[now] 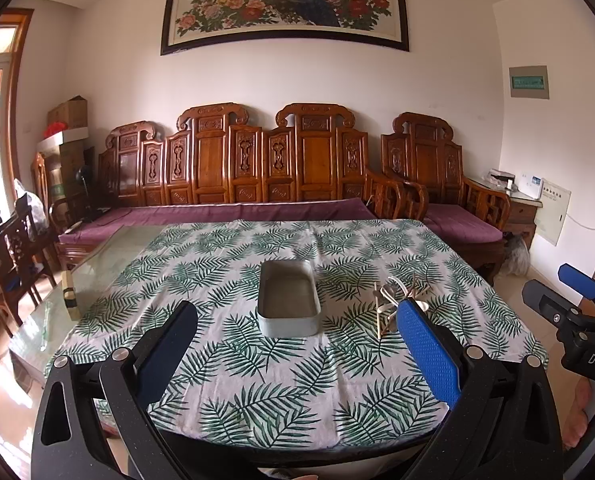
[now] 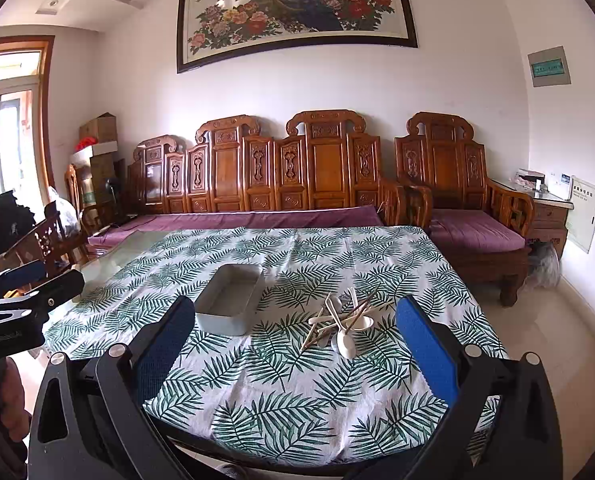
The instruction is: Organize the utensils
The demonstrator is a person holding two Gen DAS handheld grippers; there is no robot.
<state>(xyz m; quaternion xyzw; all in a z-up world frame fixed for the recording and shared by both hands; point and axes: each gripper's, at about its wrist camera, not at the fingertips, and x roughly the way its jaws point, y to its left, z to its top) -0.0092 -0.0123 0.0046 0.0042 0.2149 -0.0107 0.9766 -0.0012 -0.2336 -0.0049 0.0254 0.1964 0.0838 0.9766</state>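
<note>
A grey rectangular tin box (image 1: 288,299) stands empty on the leaf-print tablecloth; it also shows in the right wrist view (image 2: 230,298). A pile of white spoons and wooden chopsticks (image 2: 343,320) lies to its right, partly hidden behind my left gripper's right finger in the left wrist view (image 1: 393,304). My left gripper (image 1: 297,320) is open and empty, above the near table edge in front of the box. My right gripper (image 2: 293,320) is open and empty, in front of the pile. Each gripper shows at the edge of the other's view, the right one (image 1: 577,304) and the left one (image 2: 21,292).
The tablecloth (image 2: 297,392) covers a glass-topped table (image 1: 109,252) whose left part is bare. A small wooden block (image 1: 70,296) stands on the glass at the left. A carved wooden sofa (image 1: 257,168) with purple cushions stands behind the table.
</note>
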